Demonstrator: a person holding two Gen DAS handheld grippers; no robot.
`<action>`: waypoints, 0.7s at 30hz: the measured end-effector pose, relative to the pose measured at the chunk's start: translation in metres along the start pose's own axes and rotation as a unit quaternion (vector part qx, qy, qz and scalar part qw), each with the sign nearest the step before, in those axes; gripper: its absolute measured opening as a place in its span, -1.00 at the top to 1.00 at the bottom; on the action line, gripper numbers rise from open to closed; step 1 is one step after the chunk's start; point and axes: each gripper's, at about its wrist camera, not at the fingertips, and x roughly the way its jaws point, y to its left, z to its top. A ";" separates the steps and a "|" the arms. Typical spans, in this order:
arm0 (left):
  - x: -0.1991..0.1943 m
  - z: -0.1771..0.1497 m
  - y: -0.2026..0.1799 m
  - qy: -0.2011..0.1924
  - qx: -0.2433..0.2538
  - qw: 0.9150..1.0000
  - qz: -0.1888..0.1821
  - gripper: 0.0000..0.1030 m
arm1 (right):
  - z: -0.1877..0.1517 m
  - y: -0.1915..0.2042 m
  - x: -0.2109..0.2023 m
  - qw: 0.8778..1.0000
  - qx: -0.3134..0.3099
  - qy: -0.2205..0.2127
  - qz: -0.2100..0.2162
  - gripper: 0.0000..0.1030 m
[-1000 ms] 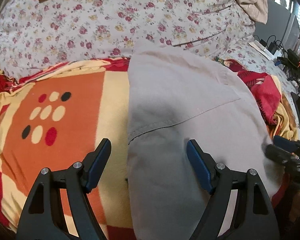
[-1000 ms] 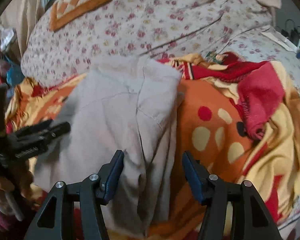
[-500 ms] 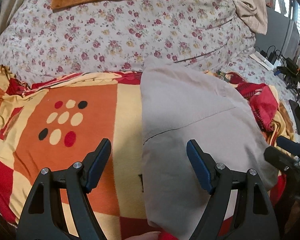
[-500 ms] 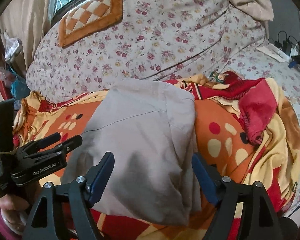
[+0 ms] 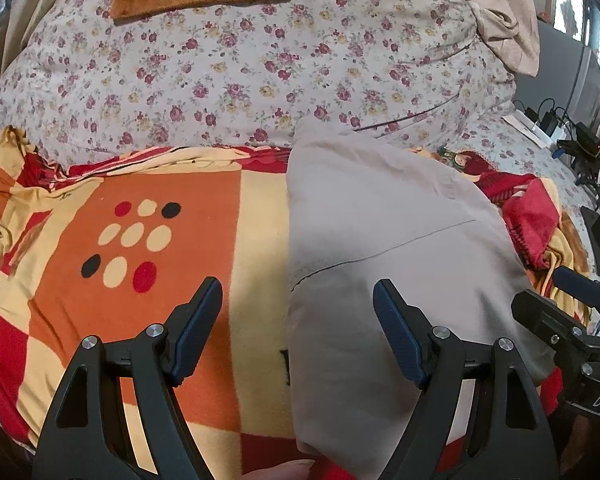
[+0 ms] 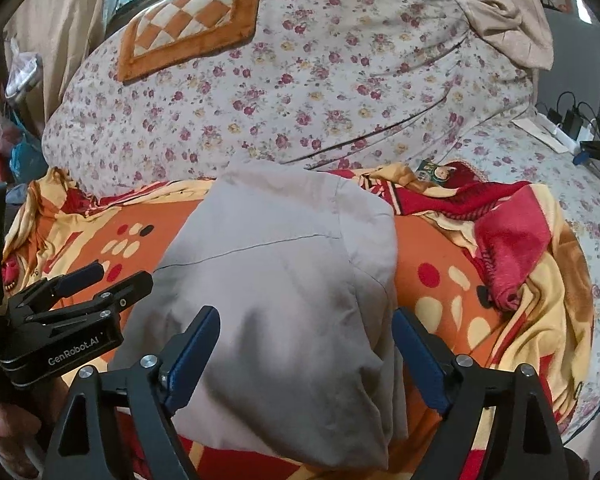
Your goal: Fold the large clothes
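A grey-beige garment (image 5: 384, 240) lies folded into a long flat strip on an orange, yellow and red blanket (image 5: 140, 240). It also shows in the right wrist view (image 6: 284, 272). My left gripper (image 5: 298, 320) is open and empty, hovering above the garment's left edge. My right gripper (image 6: 306, 350) is open and empty, above the garment's near end. Each gripper shows at the side of the other's view, the right one (image 5: 572, 320) and the left one (image 6: 80, 300).
A big floral-covered bedding pile (image 5: 240, 64) rises behind the blanket with an orange checked cushion (image 6: 192, 28) on top. A bunched red part of the blanket (image 6: 508, 248) lies right of the garment. Cables and chargers (image 6: 576, 124) sit at far right.
Both grippers have pulled back and up from the garment, so more of the bed shows. The garment now lies smoother and flatter than a second ago. Both stay open.
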 end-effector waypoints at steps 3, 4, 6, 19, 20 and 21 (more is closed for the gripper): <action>0.000 0.000 -0.001 -0.002 0.003 1.000 0.001 -0.52 | 0.000 0.001 0.003 1.000 -0.002 0.006 -0.002 -0.67; 0.000 0.000 -0.001 -0.002 0.005 1.000 0.001 -0.52 | -0.001 0.002 0.003 1.000 -0.003 0.007 -0.003 -0.67; 0.000 -0.001 -0.003 -0.003 0.009 1.000 0.003 -0.52 | -0.001 0.001 0.004 1.000 -0.002 0.007 -0.003 -0.67; 0.005 -0.004 -0.005 0.002 0.017 1.000 0.006 -0.52 | -0.003 -0.002 0.009 1.000 0.011 0.013 -0.001 -0.68; 0.006 -0.004 -0.005 0.003 0.018 1.000 0.007 -0.52 | -0.003 -0.002 0.010 1.000 0.012 0.015 -0.001 -0.68; 0.006 -0.005 -0.005 0.004 0.019 1.000 0.007 -0.52 | -0.003 -0.003 0.010 1.000 0.013 0.015 0.000 -0.68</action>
